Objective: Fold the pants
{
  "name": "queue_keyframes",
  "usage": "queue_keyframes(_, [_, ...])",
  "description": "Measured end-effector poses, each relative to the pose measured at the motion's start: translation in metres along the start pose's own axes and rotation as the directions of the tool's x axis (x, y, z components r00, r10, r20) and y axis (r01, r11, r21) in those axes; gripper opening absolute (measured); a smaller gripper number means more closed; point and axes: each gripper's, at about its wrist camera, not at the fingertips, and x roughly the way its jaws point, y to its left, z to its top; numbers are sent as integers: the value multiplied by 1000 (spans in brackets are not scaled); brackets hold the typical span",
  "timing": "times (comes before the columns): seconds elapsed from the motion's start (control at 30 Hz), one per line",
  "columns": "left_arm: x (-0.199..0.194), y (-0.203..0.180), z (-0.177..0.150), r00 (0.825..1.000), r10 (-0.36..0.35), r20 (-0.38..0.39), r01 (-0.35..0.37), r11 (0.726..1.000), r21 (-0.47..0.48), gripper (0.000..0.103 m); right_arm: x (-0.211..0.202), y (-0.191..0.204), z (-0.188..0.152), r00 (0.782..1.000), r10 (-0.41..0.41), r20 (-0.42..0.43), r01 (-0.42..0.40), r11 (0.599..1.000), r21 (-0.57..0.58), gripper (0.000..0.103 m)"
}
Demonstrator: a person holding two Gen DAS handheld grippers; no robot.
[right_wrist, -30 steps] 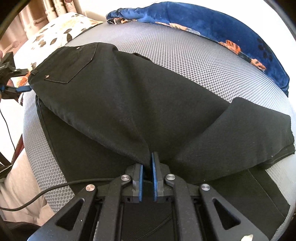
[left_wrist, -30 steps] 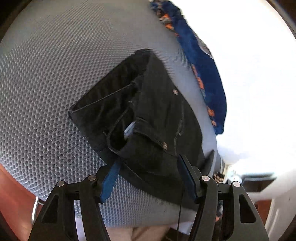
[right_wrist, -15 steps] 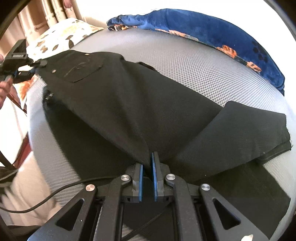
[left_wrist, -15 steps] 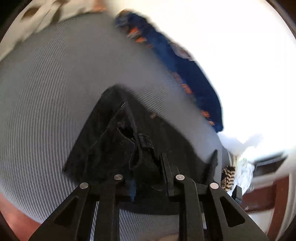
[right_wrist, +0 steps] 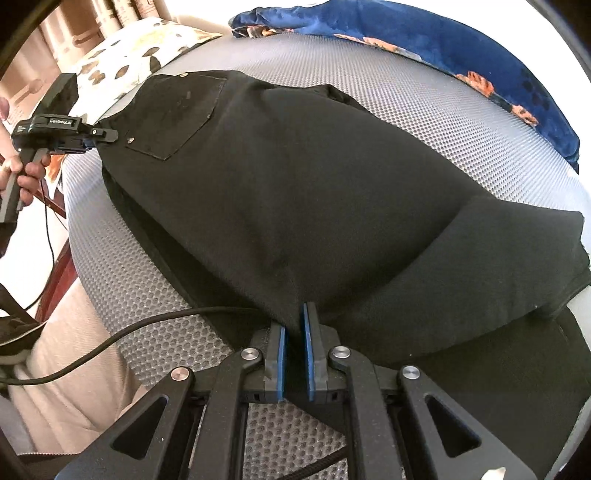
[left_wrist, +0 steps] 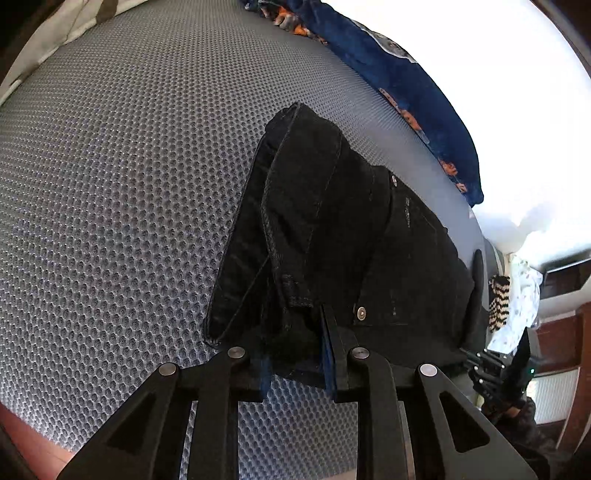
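We see the left claw [left_wrist: 295, 345] angled down, clamped on the waistband of the pants [right_wrist: 295, 192], and the right claw [right_wrist: 294, 332] steeply down, pinching their near fold. The pants lie on the bed [left_wrist: 110, 184], bare mesh beyond them.

Home bedroom, by the look of it. Work surface is a bed w/ a grey honeycomb-mesh mattress cover [right_wrist: 424, 107], rounded at the edges. Leaf-print pillow [right_wrist: 122, 55] at far left, blue blanket w/ orange pattern [right_wrist: 461, 55] bunched along the far side. Beige curtains [right_wrist: 107, 14] behind the pillow. Reddish wood floor [left_wrist: 33, 439] shows below the bed edge; wooden furniture [left_wrist: 580, 369] & a white radiator-like panel [left_wrist: 554, 395] at right. Strong daylight on the far side.
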Motion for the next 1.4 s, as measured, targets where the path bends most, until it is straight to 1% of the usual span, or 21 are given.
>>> queue_keyframes(0.1, [-14, 5, -4, 1000, 30, -4, -30, 998, 53, 23, -4, 5, -2, 1000, 1, -6, -1, 1000, -10, 9])
queue_keyframes(0.2, [-6, -1, -1, 998, 59, 3, -59, 995, 85, 25, 2, 7, -6, 1000, 3, -9, -3, 1000, -1, 9])
queue_keyframes(0.3, [-6, -9, -7, 995, 90, 46, -94, 989, 110, 27, 2, 5, -7, 1000, 3, 8, -3, 1000, 21, 9])
queue_keyframes(0.33, [-7, -14, -12, 992, 109, 69, -117, 986, 121, 28, 2, 5, -7, 1000, 4, 10, -4, 1000, 29, 10])
queue_keyframes(0.47, [-10, -27, -22, 983, 160, 94, -171, 976, 131, 37, 1, 7, -7, 1000, -5, 13, 5, 1000, 26, 11])
queue_keyframes(0.5, [-11, -29, -24, 981, 171, 96, -182, 975, 129, 40, 1, 7, -6, 1000, -4, 13, 4, 1000, 25, 16])
queue_keyframes(0.53, [-15, -33, -27, 975, 197, 105, -210, 969, 128, 41, 0, 7, -6, 1000, 1, 19, -1, 1000, 27, 24])
queue_keyframes(0.6, [-21, -36, -31, 964, 237, 123, -254, 957, 143, 48, 0, 7, -7, 1000, -3, 30, 2, 999, 37, 28])
queue_keyframes(0.63, [-27, -40, -36, 953, 266, 146, -288, 944, 160, 48, 1, 7, -7, 999, -5, 35, 4, 999, 39, 28])
queue_keyframes(0.67, [-29, -42, -39, 945, 286, 159, -311, 936, 166, 48, 1, 8, -7, 999, -8, 41, 7, 999, 39, 27])
queue_keyframes(0.7, [-32, -44, -43, 936, 305, 176, -335, 926, 173, 48, 1, 8, -7, 999, -12, 46, 11, 999, 38, 19])
queue_keyframes(0.73, [-38, -47, -48, 927, 319, 195, -353, 918, 178, 48, 0, 9, -7, 999, -11, 49, 9, 999, 36, 14])
queue_keyframes(0.8, [-42, -50, -59, 916, 334, 223, -375, 909, 181, 48, 0, 10, -7, 999, -22, 49, 20, 999, 32, 12])
queue_keyframes(0.87, [-51, -52, -69, 905, 338, 257, -387, 906, 169, 48, -3, 12, -7, 998, -18, 52, 16, 999, 36, 10])
queue_keyframes(0.9, [-53, -59, -64, 899, 339, 277, -394, 902, 175, 48, -5, 11, -7, 999, -7, 51, 5, 999, 50, 10])
queue_keyframes(0.93, [-58, -59, -69, 893, 337, 297, -400, 898, 184, 48, -7, 11, -7, 999, 2, 51, -5, 998, 55, 9])
queue_keyframes(1.0, [-61, -69, -74, 891, 320, 323, -396, 895, 206, 48, -12, 13, -8, 998, -3, 58, 0, 999, 50, 9])
queue_keyframes(1.13, [-50, -101, -77, 904, 261, 339, -358, 895, 265, 48, 0, 14, -11, 1000, 1, 18, -2, 998, 57, 9])
queue_keyframes(1.27, [-37, -131, -79, 918, 194, 345, -310, 895, 321, 48, -1, 18, -10, 999, -15, 28, 13, 998, 69, 13])
queue_keyframes(1.33, [-31, -147, -83, 918, 174, 357, -307, 881, 361, 48, -8, 15, -11, 999, -6, 43, 2, 995, 98, 20])
queue_keyframes(1.4, [-23, -165, -91, 920, 150, 363, -304, 857, 415, 49, -22, 12, -14, 998, 9, 67, -17, 992, 123, 22])
